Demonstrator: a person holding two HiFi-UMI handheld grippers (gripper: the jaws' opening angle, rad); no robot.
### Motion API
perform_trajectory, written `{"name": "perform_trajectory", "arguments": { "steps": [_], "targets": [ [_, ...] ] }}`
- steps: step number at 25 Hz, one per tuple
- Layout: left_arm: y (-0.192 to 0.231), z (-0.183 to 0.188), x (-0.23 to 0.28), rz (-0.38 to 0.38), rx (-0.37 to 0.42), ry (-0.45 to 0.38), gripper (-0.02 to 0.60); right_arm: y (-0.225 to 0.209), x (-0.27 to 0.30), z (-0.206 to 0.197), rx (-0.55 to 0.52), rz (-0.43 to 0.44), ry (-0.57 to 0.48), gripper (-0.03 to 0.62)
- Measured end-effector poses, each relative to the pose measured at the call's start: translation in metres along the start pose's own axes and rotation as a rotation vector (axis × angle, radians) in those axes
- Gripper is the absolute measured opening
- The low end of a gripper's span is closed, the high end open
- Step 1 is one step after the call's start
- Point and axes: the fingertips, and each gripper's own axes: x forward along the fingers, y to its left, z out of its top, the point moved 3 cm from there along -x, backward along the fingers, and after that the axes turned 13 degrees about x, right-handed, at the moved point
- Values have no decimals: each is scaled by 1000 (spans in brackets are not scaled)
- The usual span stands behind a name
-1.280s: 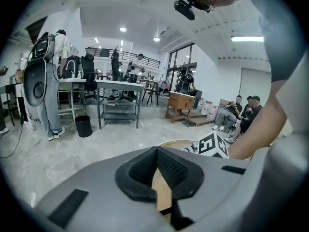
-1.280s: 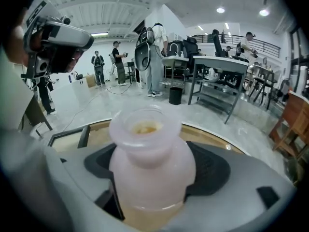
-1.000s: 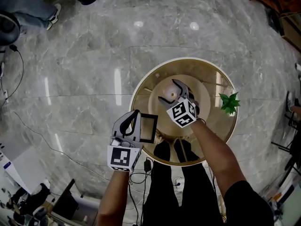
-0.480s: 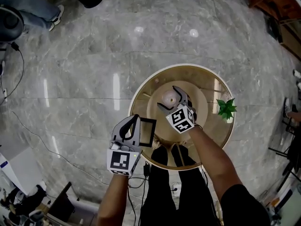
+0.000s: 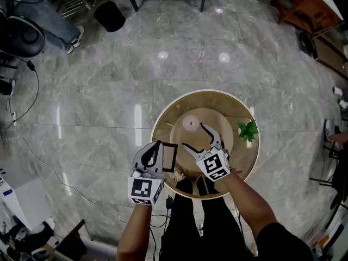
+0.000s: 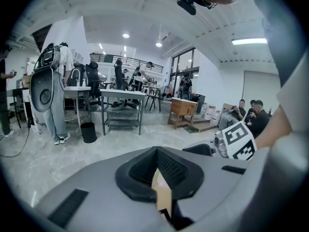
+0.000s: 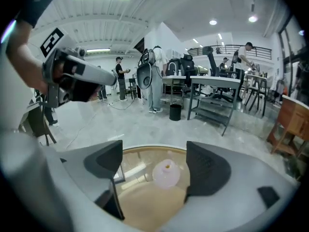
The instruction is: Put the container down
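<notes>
A pale pink round container (image 5: 190, 124) (image 7: 166, 173) stands by itself on the round tan table (image 5: 239, 156) (image 7: 140, 202). My right gripper (image 5: 193, 135) (image 7: 154, 148) is open just short of the container on the near side, with nothing between its fingers. Over the table's near left edge, my left gripper (image 5: 156, 154) (image 6: 159, 178) is shut on a flat square piece with a dark rim and a tan face (image 5: 169, 157) (image 6: 162, 193). In the left gripper view only that piece's thin edge shows.
A small green plant (image 5: 248, 129) sits at the table's right edge. My legs and feet (image 5: 202, 185) are under the near rim. Grey marble floor surrounds the table. A black bin (image 5: 109, 16), metal tables and seated people are farther off.
My right gripper has drawn back toward me from around the container, which now stands free on the table. The left gripper still holds the square piece.
</notes>
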Motion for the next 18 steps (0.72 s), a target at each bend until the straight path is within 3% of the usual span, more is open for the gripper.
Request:
{"name": "perform_trajectory", "arguments": {
  "steps": [5,12,18],
  "targets": [
    [-19,39,-24,21,4,-26,-8,20,-71,60,-16,6,-107,394],
    [-54,102,-59,10,61,-78,-8,44,-179,138,-26,-21,-261,196],
    [-70,141,-82,20,76,-117,-8,52,-238,181,-38,-41,-357,67]
  ]
}}
